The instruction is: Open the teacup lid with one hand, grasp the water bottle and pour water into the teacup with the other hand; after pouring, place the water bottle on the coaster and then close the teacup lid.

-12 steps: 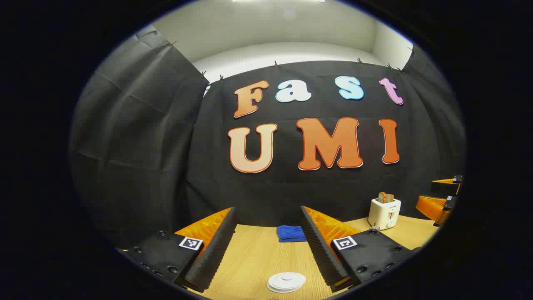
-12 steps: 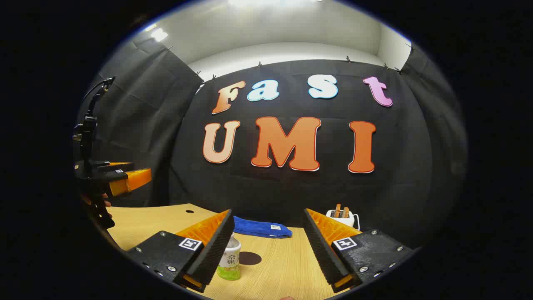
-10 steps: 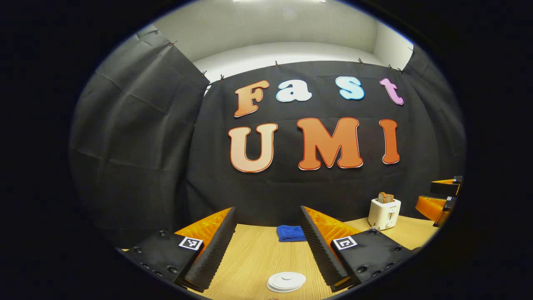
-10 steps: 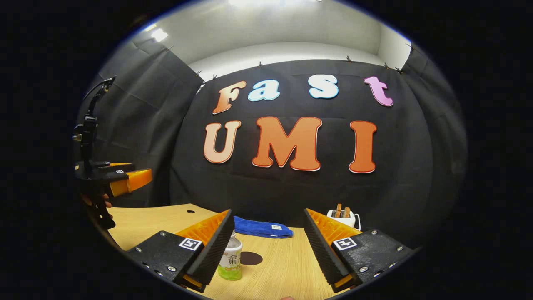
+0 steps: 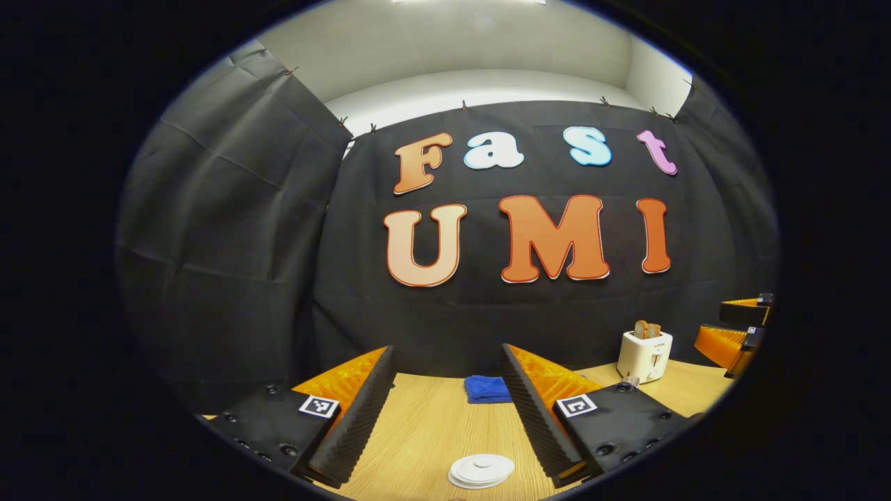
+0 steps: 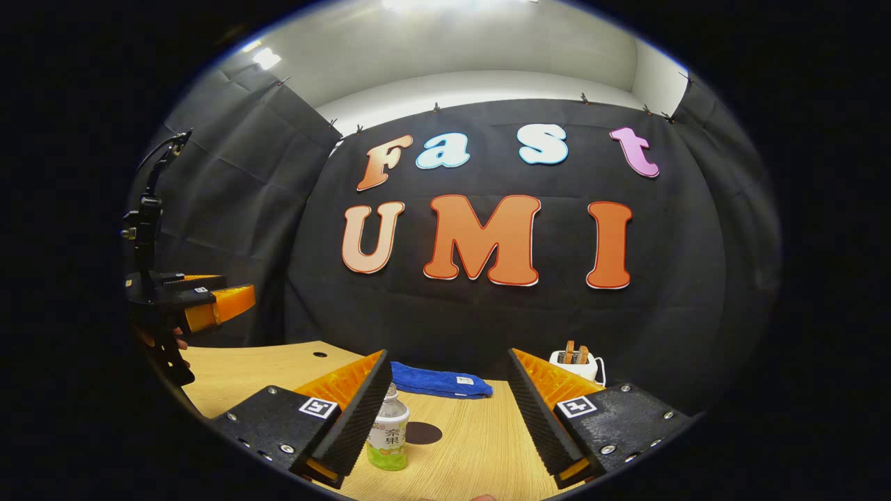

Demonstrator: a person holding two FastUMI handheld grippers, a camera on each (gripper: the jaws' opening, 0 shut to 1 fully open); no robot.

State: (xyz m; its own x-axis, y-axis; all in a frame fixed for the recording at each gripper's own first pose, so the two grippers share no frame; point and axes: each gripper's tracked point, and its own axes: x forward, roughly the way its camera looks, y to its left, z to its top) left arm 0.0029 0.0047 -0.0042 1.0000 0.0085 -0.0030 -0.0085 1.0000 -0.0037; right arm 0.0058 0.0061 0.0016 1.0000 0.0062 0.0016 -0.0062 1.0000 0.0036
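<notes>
— Both your grippers, left (image 5: 442, 410) and right (image 6: 445, 410), hang with jaws wide open, holding nothing. Which step?

— I judge the first. The lid (image 5: 482, 470) lies at 6 o'clock; lower the left gripper. The bottle (image 6: 388, 437) waits at 7 o'clock.

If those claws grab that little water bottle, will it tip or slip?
The water bottle stands upright, tall and narrow, so a sideways nudge could likely tip it. Its label looks smooth, perhaps slippery, though the ridged fingers should help. It probably dents if squeezed.
</notes>
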